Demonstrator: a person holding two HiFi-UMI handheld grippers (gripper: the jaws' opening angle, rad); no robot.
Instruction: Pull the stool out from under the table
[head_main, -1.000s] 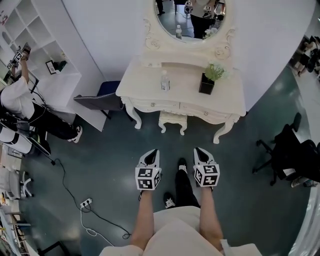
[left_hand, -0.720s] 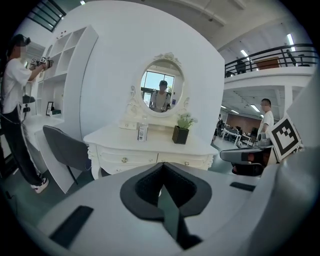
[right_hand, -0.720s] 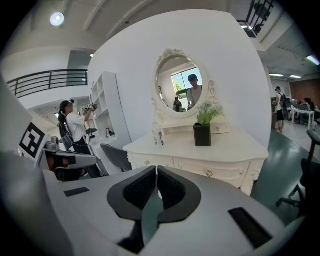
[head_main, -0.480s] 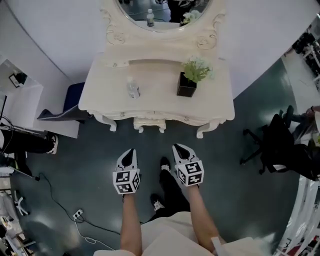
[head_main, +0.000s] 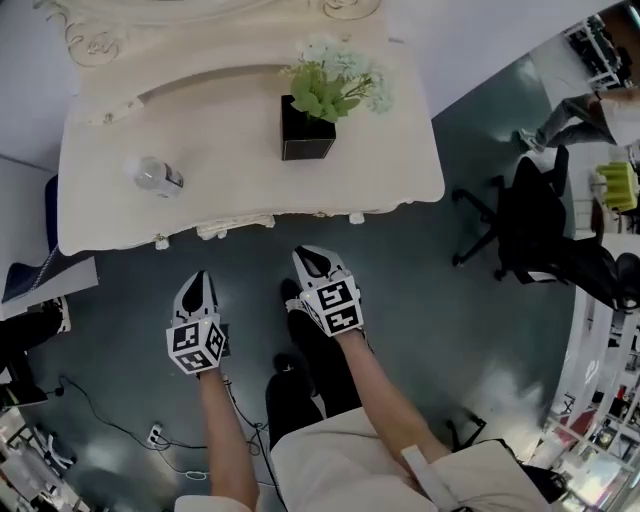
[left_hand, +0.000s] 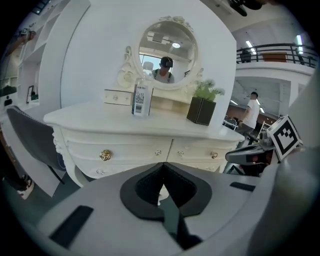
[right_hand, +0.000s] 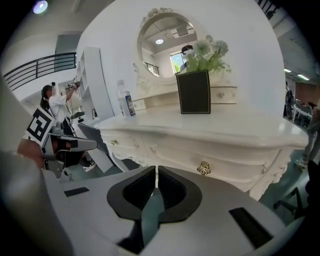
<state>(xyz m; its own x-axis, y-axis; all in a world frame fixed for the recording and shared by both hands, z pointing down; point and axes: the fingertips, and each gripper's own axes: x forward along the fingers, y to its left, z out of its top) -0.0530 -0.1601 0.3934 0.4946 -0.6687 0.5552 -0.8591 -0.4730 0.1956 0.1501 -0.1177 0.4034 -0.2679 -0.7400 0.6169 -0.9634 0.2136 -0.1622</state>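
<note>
Holding left gripper (head_main: 199, 282) and right gripper (head_main: 312, 258) pressed together, empty, you face the dressing table (head_main: 400, 150). The stool (head_main: 235, 227) peeks out beneath its front edge, ahead, nearer your left.

Glossy cream table (head_main: 230, 190), shiny gold knob (left_hand: 105, 155), smooth grey floor (head_main: 420, 290)
</note>
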